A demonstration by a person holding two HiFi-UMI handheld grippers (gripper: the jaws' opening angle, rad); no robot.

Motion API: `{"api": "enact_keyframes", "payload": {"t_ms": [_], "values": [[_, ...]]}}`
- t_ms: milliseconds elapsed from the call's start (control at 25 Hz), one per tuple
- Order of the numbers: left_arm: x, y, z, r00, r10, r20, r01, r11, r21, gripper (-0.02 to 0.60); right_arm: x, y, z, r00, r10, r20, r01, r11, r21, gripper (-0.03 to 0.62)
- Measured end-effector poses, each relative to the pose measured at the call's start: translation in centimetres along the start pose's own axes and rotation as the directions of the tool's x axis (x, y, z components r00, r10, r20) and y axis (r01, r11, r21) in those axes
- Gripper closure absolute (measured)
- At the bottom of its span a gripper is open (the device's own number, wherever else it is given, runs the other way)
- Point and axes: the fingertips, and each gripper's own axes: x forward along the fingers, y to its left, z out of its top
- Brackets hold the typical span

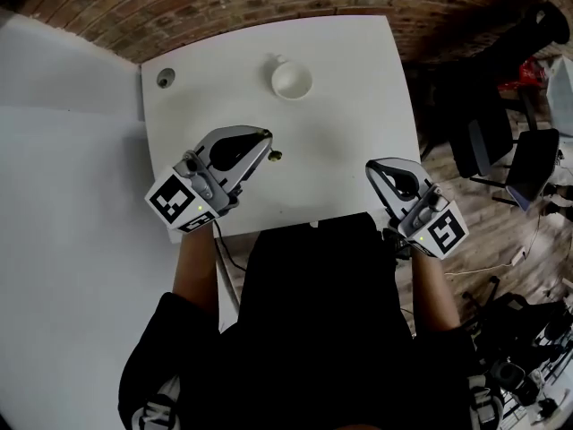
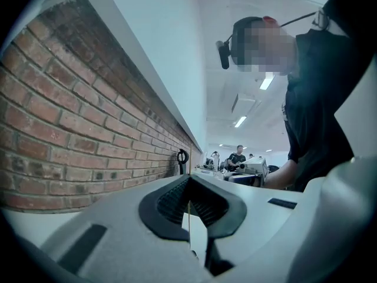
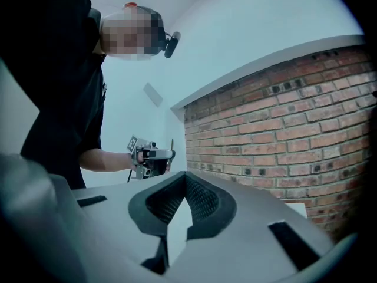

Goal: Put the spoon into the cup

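Left gripper [image 1: 265, 141]: jaws squeezed on a thin gold metal spoon [image 1: 274, 155], held above the white square table [image 1: 358, 88] | right gripper [image 1: 383, 165]: jaws together, holding nothing | small round white cup [image 1: 291, 81]: far side of table, well apart from spoon

White cup [image 1: 291, 81] upright, spoon [image 1: 274, 155] pinched between jaws of left gripper [image 1: 265, 141]

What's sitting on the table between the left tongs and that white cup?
Nothing: in the head view only bare white table separates the left tongs, shut on the spoon, from the cup.
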Motion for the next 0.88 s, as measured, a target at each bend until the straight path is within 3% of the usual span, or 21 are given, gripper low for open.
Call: {"api": "enact_keyframes", "payload": {"t_ms": [120, 360, 600, 880], "values": [[1.0, 1.7, -0.6, 1.0, 0.015, -0.007, -0.015, 1.0, -0.005, 0.566, 0.3, -1.2, -1.0, 1.0, -0.009, -0.003, 0.009, 1.0, 0.019, 0.588], [1.7, 5.9, -1.2, 0.997, 0.061, 0.055, -0.057, 0.996, -0.067, 0.566, 3.7, -2.7, -1.9, 1.0, 0.016, 0.006, -0.016, 0.999, 0.028, 0.588], [3.2, 10.1, -2.1, 0.989, 0.127, 0.075, -0.123, 0.991, -0.05, 0.566, 5.3, -3.5, -2.7, 1.0, 0.029, -0.004, -0.029, 0.999, 0.023, 0.589], [4.7, 13.7, -4.9, 0.979, 0.192, 0.071, -0.184, 0.977, -0.106, 0.566, 5.0, -6.2, -4.9, 0.996, -0.078, -0.049, 0.081, 0.995, 0.056, 0.588]]}}
